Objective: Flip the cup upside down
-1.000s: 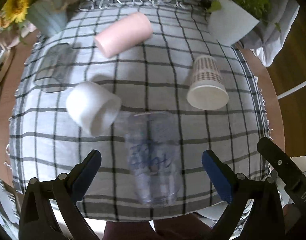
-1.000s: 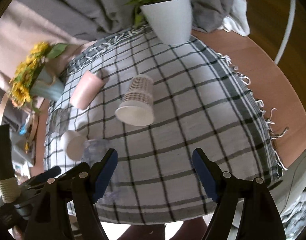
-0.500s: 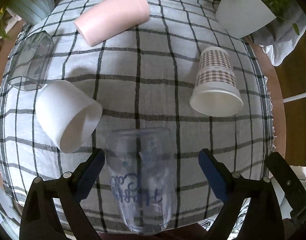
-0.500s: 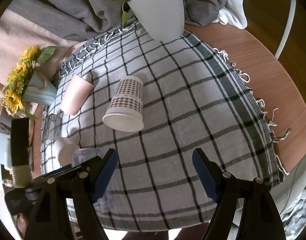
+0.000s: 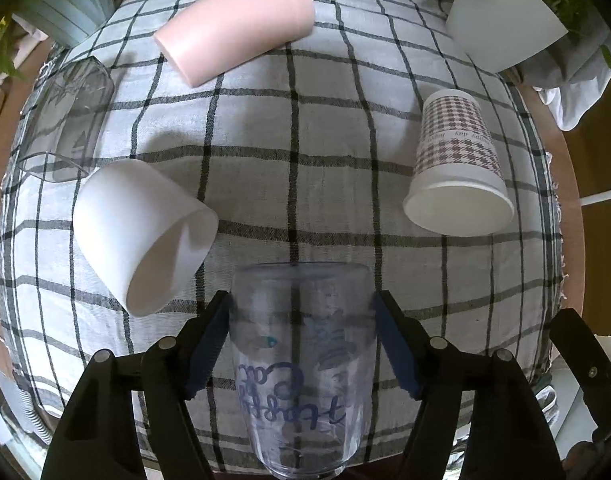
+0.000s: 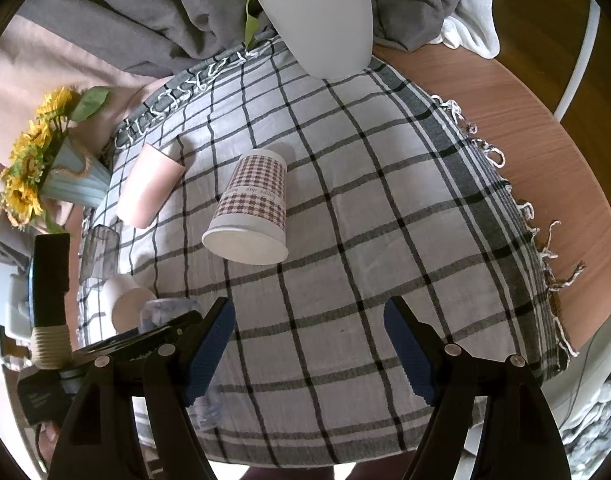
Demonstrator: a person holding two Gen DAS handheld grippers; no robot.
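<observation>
A clear plastic cup (image 5: 303, 364) with blue script lies on its side on the checked cloth (image 5: 305, 128), its base pointing away from me. My left gripper (image 5: 303, 340) has closed around it, both blue pads touching its sides. In the right wrist view the clear cup (image 6: 165, 312) shows at the lower left, partly hidden by the left gripper. My right gripper (image 6: 309, 344) is open and empty above the cloth (image 6: 345, 200) near its front edge.
Lying on the cloth: a white cup (image 5: 141, 232), a pink cup (image 5: 233, 24), a clear glass (image 5: 65, 120) and a houndstooth paper cup (image 5: 457, 168). A white plant pot (image 6: 321, 20) and a sunflower vase (image 6: 61, 176) stand at the back.
My left gripper moved forward and down over the clear cup and closed its fingers onto the cup's sides. My right gripper stayed open and shifted only slightly.
</observation>
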